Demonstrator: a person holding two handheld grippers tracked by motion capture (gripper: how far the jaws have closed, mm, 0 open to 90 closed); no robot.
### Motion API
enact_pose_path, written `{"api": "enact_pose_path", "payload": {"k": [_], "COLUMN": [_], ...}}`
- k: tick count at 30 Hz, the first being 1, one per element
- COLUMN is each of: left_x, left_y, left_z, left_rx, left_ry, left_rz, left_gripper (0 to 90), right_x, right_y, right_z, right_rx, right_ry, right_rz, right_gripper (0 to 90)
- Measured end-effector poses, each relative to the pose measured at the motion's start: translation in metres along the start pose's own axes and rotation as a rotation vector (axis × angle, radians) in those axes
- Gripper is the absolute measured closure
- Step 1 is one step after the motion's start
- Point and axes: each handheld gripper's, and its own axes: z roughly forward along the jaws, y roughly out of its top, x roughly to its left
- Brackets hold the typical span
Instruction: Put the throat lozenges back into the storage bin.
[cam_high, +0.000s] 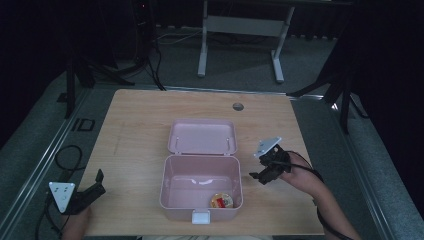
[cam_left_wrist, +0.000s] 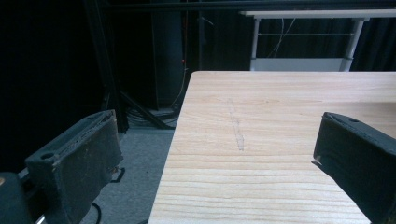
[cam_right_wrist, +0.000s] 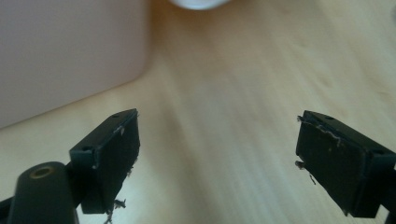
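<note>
Pink box (cam_high: 201, 187) sits open at the worktop's (cam_high: 135, 125) six o'clock, lid back, a cup (cam_high: 221, 201) inside. Right gripper (cam_high: 260, 172), at its three o'clock, has jaws spread wide and empty, likely just released. Left gripper (cam_high: 95, 186) idles at nine o'clock, open.

The rectangular plastic lunch box (cam_high: 200, 187) is pale pink with a white latch (cam_high: 200, 216); inside lies a small round red-and-yellow snack cup (cam_high: 221, 201); the wooden table (cam_high: 135, 130) is light tan.

A light wooden table (cam_high: 135, 125) has a round grey grommet hole (cam_high: 238, 106) at twelve o'clock. A white metal desk frame (cam_high: 240, 30) stands beyond, on grey carpet floor (cam_high: 45, 130).
</note>
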Motion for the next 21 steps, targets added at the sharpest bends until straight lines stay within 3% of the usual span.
{"api": "enact_pose_path", "payload": {"k": [4, 9, 14, 21], "left_x": [0.000, 0.000, 0.000, 0.000], "left_y": [0.000, 0.000, 0.000, 0.000], "left_z": [0.000, 0.000, 0.000, 0.000], "left_rx": [-0.001, -0.001, 0.000, 0.002], "left_ry": [0.000, 0.001, 0.000, 0.002], "left_rz": [0.001, -0.001, -0.001, 0.004], "left_gripper": [1.2, 1.2, 1.2, 1.2], "right_x": [-0.012, -0.024, -0.030, -0.035], "right_y": [-0.019, -0.043, -0.065, -0.092], "right_z": [0.009, 0.015, 0.018, 0.012], "right_rx": [-0.077, -0.160, -0.198, -0.269], "right_ry": [-0.068, -0.155, -0.212, -0.341], "right_rz": [0.113, 0.213, 0.298, 0.426], "right_gripper": [12.6, 12.3, 12.2, 11.4]}}
